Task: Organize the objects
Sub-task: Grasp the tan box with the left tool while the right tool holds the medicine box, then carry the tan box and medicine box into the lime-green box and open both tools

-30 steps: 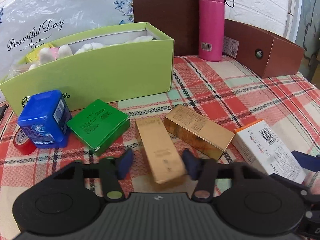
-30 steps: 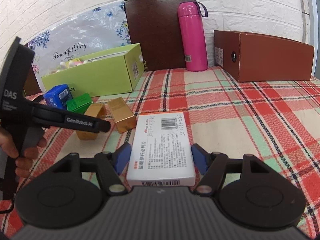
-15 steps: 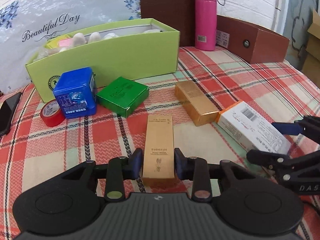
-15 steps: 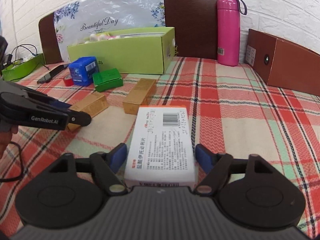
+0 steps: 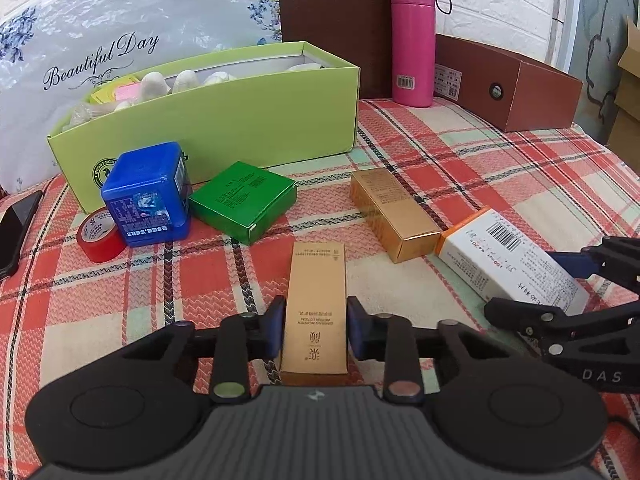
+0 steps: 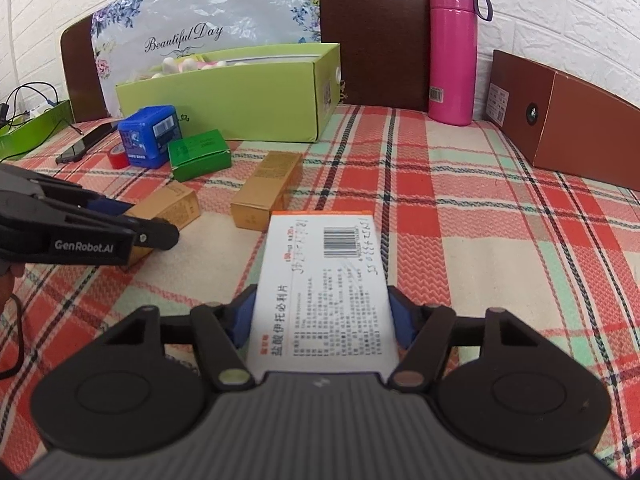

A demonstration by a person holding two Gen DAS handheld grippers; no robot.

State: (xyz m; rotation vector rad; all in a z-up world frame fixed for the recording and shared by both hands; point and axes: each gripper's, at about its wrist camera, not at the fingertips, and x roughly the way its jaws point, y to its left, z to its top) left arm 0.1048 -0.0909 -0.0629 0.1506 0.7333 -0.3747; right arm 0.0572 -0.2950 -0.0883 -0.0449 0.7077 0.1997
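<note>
A long gold box (image 5: 316, 280) lies on the plaid cloth, and my left gripper (image 5: 316, 320) is closing its jaws on it, blue pads against both long sides. A second gold box (image 5: 394, 216) lies just beyond to the right, untouched. My right gripper (image 6: 322, 312) is closing its jaws on a white medicine box (image 6: 324, 280) with a barcode, pads touching both edges. The left wrist view shows that white box (image 5: 500, 264) at right between the right gripper's fingers (image 5: 528, 284). The left gripper (image 6: 140, 220) appears at the left of the right wrist view.
Behind stands a lime-green open carton (image 5: 240, 120) with white items inside. In front of it sit a blue box (image 5: 148, 192), a small green box (image 5: 240, 200) and a red tape roll (image 5: 100, 236). A pink bottle (image 5: 412, 40), a brown box (image 5: 520, 92) and a phone (image 5: 16, 224) line the edges.
The left jaws, wide apart a second ago, have closed in on the gold box, which now lies straight between them. The right jaws widened, then narrowed onto the white box.
</note>
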